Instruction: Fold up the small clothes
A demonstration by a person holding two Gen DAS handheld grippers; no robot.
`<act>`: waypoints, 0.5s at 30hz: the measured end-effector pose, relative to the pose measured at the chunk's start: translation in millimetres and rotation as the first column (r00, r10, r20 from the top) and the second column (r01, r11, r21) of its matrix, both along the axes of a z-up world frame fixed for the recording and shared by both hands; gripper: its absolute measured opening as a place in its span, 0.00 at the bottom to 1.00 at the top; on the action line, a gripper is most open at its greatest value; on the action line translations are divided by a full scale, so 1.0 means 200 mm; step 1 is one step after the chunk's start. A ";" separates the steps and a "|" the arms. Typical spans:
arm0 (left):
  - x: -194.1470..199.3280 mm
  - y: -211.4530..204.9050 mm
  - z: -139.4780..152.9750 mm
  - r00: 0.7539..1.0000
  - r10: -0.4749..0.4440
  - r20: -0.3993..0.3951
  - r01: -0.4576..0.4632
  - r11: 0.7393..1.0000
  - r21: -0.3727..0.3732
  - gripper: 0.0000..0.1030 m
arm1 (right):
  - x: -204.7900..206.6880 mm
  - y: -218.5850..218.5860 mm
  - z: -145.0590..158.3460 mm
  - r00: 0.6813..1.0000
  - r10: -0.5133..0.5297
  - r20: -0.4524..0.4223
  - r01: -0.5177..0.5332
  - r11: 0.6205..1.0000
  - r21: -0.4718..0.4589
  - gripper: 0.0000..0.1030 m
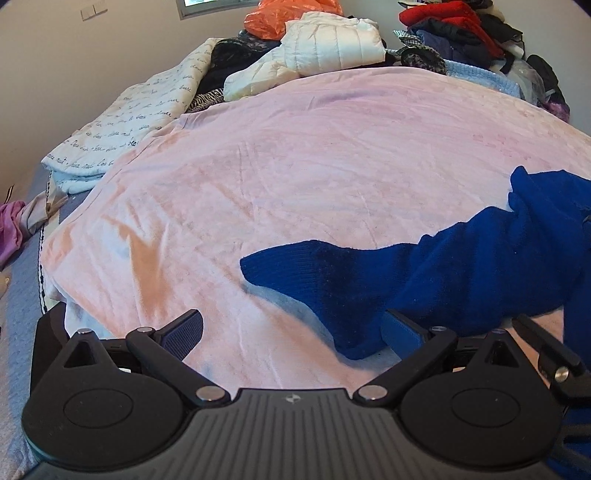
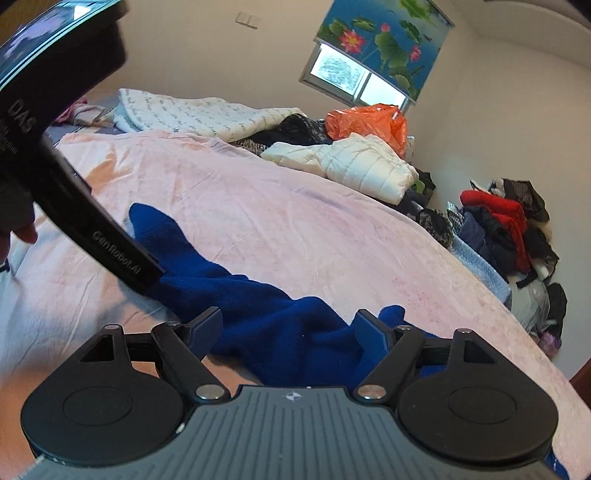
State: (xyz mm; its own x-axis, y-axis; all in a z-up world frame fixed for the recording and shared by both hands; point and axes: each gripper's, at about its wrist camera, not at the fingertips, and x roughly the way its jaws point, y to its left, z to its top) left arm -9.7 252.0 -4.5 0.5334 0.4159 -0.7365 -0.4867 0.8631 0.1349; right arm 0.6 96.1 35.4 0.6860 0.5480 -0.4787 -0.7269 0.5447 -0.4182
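A dark blue knitted garment (image 1: 424, 280) lies rumpled on the pink blanket (image 1: 295, 166) that covers the bed; in the left wrist view it stretches from the right edge of the frame toward the lower centre, a narrow sleeve-like end pointing left. The left gripper (image 1: 291, 328) stands with its jaws wide apart, its right-hand pad just touching the near edge of the blue knit, its left-hand pad over bare blanket, nothing pinched. In the right wrist view the right gripper (image 2: 291, 325) also has its jaws spread wide, with a bunched fold of the garment (image 2: 258, 314) lying between them but not pressed by either pad; the body of the left gripper (image 2: 110, 251) crosses the upper left of that frame, resting at the garment's far part. The step in hand looks like setting up a fresh grasp to spread or fold the piece. To do it well, each gripper would best seek a clean single edge or corner rather than the heaped middle, since a bite on the bunch would lift several layers at once and leave creases. The knit looks soft and thick, so it should slide easily on the blanket and may drag it along; a low, level pull seems wiser than a lift. The heaps of other clothes (image 1: 461, 33) and the white padded jacket (image 1: 325, 48) at the top of the frame lie well apart and should not interfere.
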 end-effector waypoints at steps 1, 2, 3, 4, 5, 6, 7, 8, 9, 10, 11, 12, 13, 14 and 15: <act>0.00 0.01 0.00 1.000 0.004 0.000 -0.004 1.000 -0.001 1.00 | -0.02 0.02 0.00 1.000 0.016 0.017 -0.015 1.000 -0.017 0.80; -0.01 0.02 0.00 1.000 0.009 0.000 -0.009 1.000 -0.003 1.00 | -0.04 0.03 -0.01 0.999 0.030 0.033 -0.029 0.999 -0.033 0.81; -0.01 0.03 0.00 1.000 0.013 0.001 -0.013 1.000 -0.006 1.00 | -0.06 0.05 -0.01 0.998 0.042 0.046 -0.040 0.998 -0.046 0.82; -0.02 0.04 0.00 1.000 0.017 0.002 -0.017 1.000 -0.008 1.00 | -0.08 0.06 -0.02 0.997 0.053 0.060 -0.049 0.997 -0.058 0.82; -0.02 0.04 0.00 1.000 0.021 0.001 -0.020 1.000 -0.009 1.00 | -0.10 0.08 -0.02 0.995 0.061 0.075 -0.056 0.996 -0.067 0.82; -0.02 0.05 0.00 1.000 0.025 0.000 -0.025 1.000 -0.009 1.00 | -0.11 0.09 -0.03 0.994 0.067 0.086 -0.061 0.995 -0.076 0.82; -0.02 0.06 0.00 1.000 0.029 -0.002 -0.029 1.000 -0.009 1.00 | -0.12 0.10 -0.04 0.993 0.075 0.096 -0.067 0.994 -0.087 0.82; -0.03 0.07 0.00 0.999 0.034 -0.002 -0.034 0.999 -0.008 1.00 | -0.13 0.11 -0.04 0.991 0.085 0.106 -0.074 0.992 -0.100 0.82; -0.03 0.08 0.00 0.999 0.038 -0.002 -0.038 0.999 -0.006 1.00 | -0.15 0.12 -0.05 0.988 0.097 0.121 -0.083 0.990 -0.114 0.81; -0.03 0.09 0.00 0.999 0.043 0.001 -0.043 0.999 -0.003 1.00 | -0.17 0.13 -0.06 0.984 0.111 0.138 -0.093 0.987 -0.131 0.81; -0.04 0.11 0.01 0.999 0.051 0.004 -0.051 0.999 0.001 1.00 | -0.19 0.15 -0.07 0.980 0.128 0.155 -0.104 0.983 -0.150 0.81; -0.04 0.13 0.01 0.998 0.061 0.005 -0.061 0.998 0.006 1.00 | -0.21 0.16 -0.08 0.975 0.145 0.169 -0.117 0.979 -0.169 0.81; -0.05 0.15 0.02 0.997 0.074 0.006 -0.074 0.997 0.008 1.00 | -0.23 0.18 -0.09 0.969 0.165 0.183 -0.130 0.973 -0.190 0.80; -0.05 0.17 0.02 0.996 0.087 0.007 -0.087 0.996 0.010 1.00 | -0.25 0.20 -0.10 0.963 0.183 0.196 -0.141 0.968 -0.210 0.80; -0.06 0.19 0.02 0.995 0.100 0.008 -0.100 0.995 0.010 1.00 | -0.27 0.22 -0.12 0.957 0.203 0.208 -0.153 0.960 -0.233 0.79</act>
State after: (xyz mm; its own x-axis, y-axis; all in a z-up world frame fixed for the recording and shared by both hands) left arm -20.8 290.2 0.4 0.4947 0.4746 -0.7280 -0.5713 0.8089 0.1392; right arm -52.8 140.1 11.9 0.6911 0.5738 -0.4394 -0.6753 0.2961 -0.6755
